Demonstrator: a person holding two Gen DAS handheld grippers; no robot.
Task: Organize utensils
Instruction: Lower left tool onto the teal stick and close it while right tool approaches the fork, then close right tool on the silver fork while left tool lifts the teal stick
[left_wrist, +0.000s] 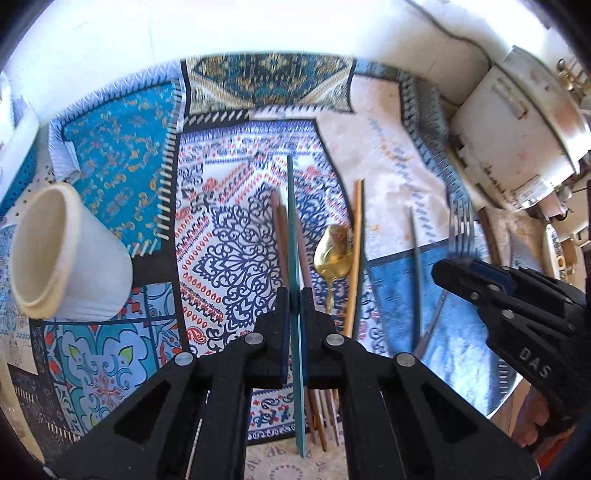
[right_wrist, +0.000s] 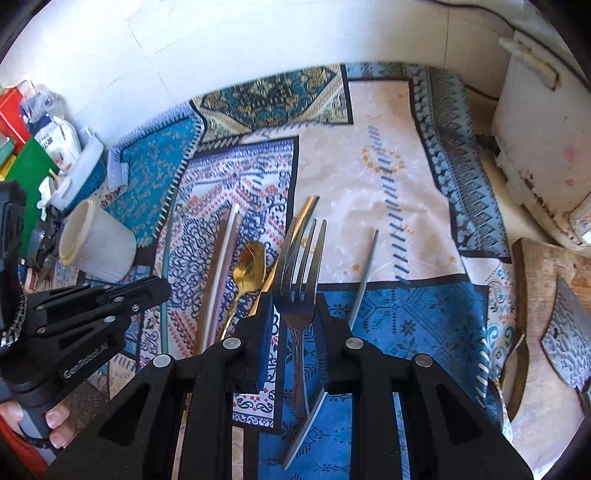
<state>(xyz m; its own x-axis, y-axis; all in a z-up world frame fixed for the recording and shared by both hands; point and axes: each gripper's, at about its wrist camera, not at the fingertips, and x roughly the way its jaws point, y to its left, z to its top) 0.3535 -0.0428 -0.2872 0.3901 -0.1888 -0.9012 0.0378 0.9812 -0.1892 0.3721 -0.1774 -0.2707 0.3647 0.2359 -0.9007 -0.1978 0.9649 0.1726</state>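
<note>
My left gripper (left_wrist: 294, 300) is shut on a thin teal chopstick (left_wrist: 291, 221), held above the patterned cloth. My right gripper (right_wrist: 294, 308) is shut on a silver fork (right_wrist: 301, 266), tines pointing away; it also shows in the left wrist view (left_wrist: 461, 229). A white cup (left_wrist: 55, 254) lies tilted at the left, its mouth open toward me. A gold spoon (left_wrist: 332, 251), brown chopsticks (left_wrist: 279, 229), a tan chopstick (left_wrist: 357, 240) and a grey chopstick (left_wrist: 415, 254) lie on the cloth.
A patchwork tablecloth (right_wrist: 388, 166) covers the table. A white appliance (right_wrist: 535, 147) stands at the right, a wooden board (right_wrist: 546, 280) in front of it. Boxes and packets (right_wrist: 37, 140) crowd the far left. A white wall lies behind.
</note>
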